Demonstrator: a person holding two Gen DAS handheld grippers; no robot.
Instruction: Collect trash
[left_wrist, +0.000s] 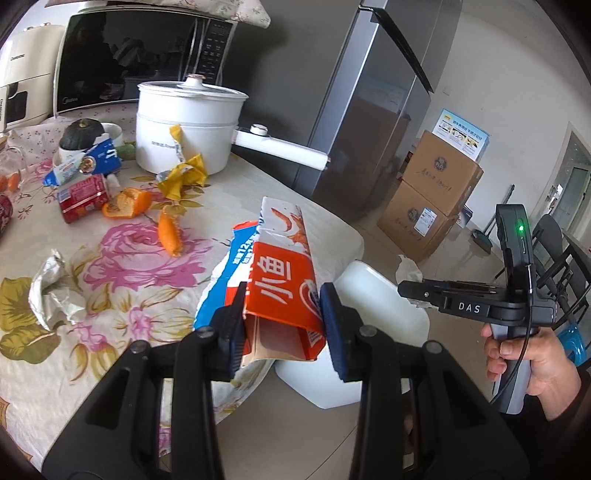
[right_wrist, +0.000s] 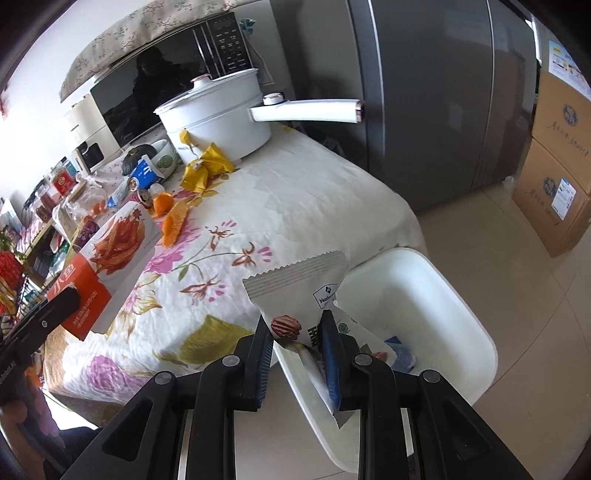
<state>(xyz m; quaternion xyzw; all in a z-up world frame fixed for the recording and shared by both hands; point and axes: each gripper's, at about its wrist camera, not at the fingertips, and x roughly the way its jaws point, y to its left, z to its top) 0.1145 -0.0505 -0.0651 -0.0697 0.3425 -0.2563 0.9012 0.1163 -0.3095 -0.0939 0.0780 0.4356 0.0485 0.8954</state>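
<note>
A: Trash first. Orange snack box (left_wrist: 284, 291), torn open at the near end, pinched between the pads of the left gripper (left_wrist: 283, 325). It's lifted at the table's near corner, partly over the white bin (left_wrist: 373, 295).

B: Other hand?

A: Right gripper (right_wrist: 295, 350) clamped on a white snack wrapper (right_wrist: 299, 291), nut picture on it, serrated top edge. Wrapper hangs just over the bin's (right_wrist: 436, 306) near rim. Bin sits on the floor right beside the table (right_wrist: 295, 199).

B: Anything in the bin?

A: Some scraps at the bottom, blue and white, can't tell what. Right wrist view only.

B: Trash on the table?

A: Plenty. Crumpled foil (left_wrist: 51, 291) near the left edge, orange peel (left_wrist: 170, 234) mid-table with more peel (left_wrist: 127, 203) behind it, yellow wrapper (left_wrist: 184, 177) against the pot, red can (left_wrist: 83, 197) on its side, blue packet (left_wrist: 86, 164) just behind the can.

B: Background?

A: White pot (left_wrist: 188, 125) with lid and long handle, microwave (left_wrist: 140, 55) behind it, dark squash (left_wrist: 81, 133) to the left. Grey fridge (left_wrist: 373, 110) past the table, stacked cardboard boxes (left_wrist: 432, 195) on the floor beside it.

B: Person visible?

A: A hand (left_wrist: 524, 354) gripping the right gripper's handle, left wrist view, lower right. Floral cloth covers the table.
</note>
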